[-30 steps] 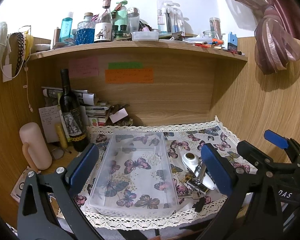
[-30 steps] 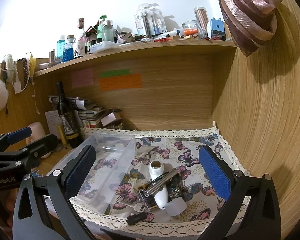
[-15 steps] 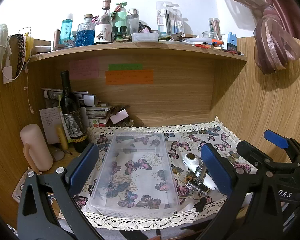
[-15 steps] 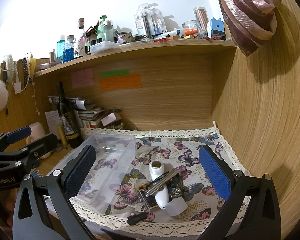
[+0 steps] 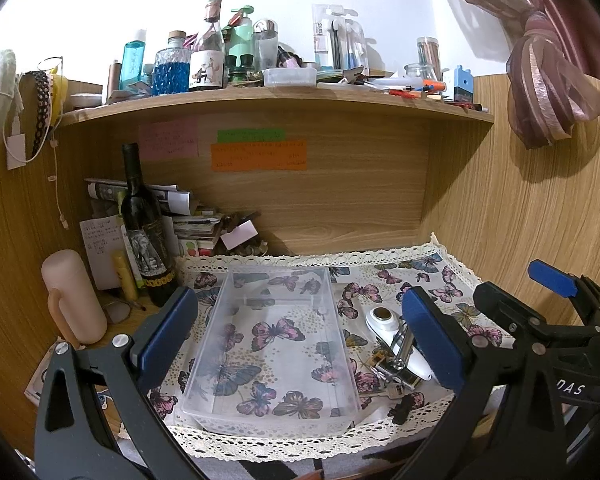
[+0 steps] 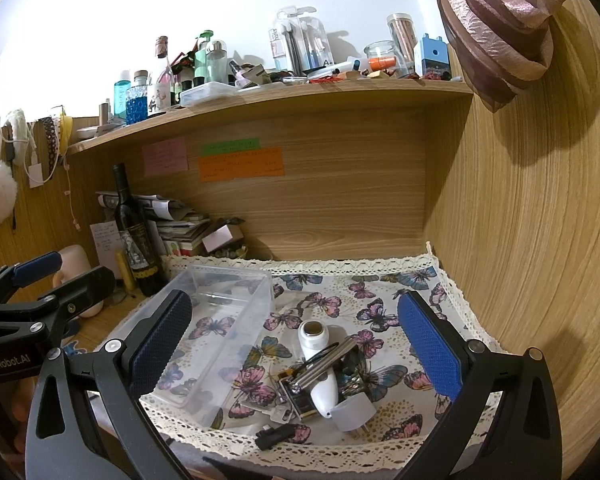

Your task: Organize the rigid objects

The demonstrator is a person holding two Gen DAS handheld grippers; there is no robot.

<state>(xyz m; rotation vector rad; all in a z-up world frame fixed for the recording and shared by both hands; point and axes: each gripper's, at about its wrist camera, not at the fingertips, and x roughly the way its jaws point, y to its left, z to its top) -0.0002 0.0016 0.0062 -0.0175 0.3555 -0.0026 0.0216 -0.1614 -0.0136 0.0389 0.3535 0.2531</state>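
Observation:
A clear plastic bin [image 5: 274, 344] stands empty on the butterfly cloth [image 5: 380, 276]; it also shows in the right wrist view [image 6: 216, 320]. To its right lies a pile of small items: a white handheld device [image 6: 318, 364], a metal clip [image 6: 324, 364], a small circuit board [image 6: 296, 396], a key [image 6: 278, 414], a black plug [image 6: 278, 434] and a translucent cap [image 6: 354, 412]. The white device also shows in the left wrist view [image 5: 388, 328]. My left gripper [image 5: 300, 332] is open, above the bin. My right gripper [image 6: 296, 344] is open, above the pile.
A dark wine bottle [image 5: 144, 228], a pink flask [image 5: 70, 296] and stacked papers [image 5: 188, 220] stand at the back left. A wooden shelf [image 5: 276, 100] crowded with bottles runs overhead. A wooden wall [image 6: 540, 240] closes the right side. A curtain [image 5: 548, 96] hangs at upper right.

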